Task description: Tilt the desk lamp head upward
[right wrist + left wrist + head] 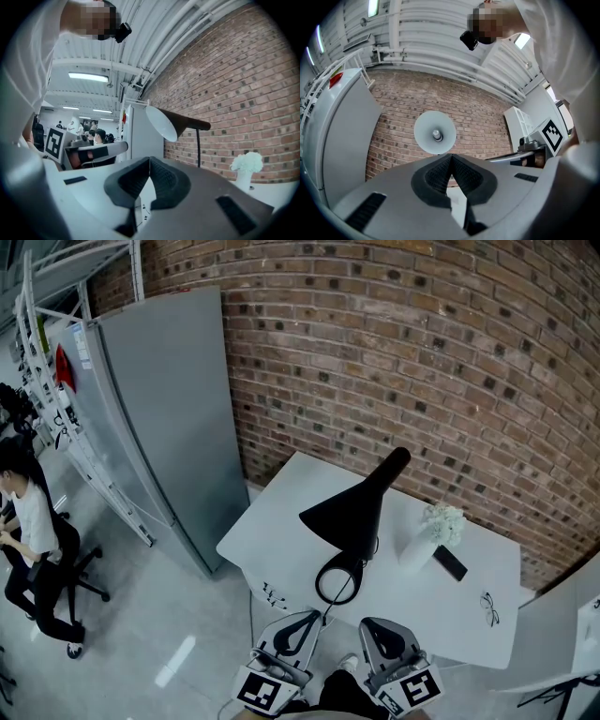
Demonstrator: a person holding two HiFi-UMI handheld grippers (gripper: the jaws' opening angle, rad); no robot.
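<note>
The desk lamp (354,514) stands on the white counter (469,615) at the middle of the head view. Its black cone head flares toward the lower left of the frame, and its ring-shaped base (338,582) lies close to the counter's near edge. Both grippers sit at the bottom centre of that view, just below the base and apart from the lamp. The left gripper (298,629) is on the left and the right gripper (382,636) on the right.

In the left gripper view the dark fingers (464,176) meet at their tips with nothing between them. The lamp head's pale inside and its bulb show as a round disc in the centre of the frame, just above the fingertips and in front of the brick wall (487,122). In the right gripper view the fingers (164,180) are likewise closed tip to tip and empty, with the lamp head above them at centre frame, its pale opening facing left.

To the right of the lamp on the counter are a white vase of flowers (433,532), a black slab (450,562) just beside it, and a pair of glasses (489,607) further toward the lower right. A tall grey cabinet (169,418) fills the upper left, and a person (33,531) sits at the far left edge.
</note>
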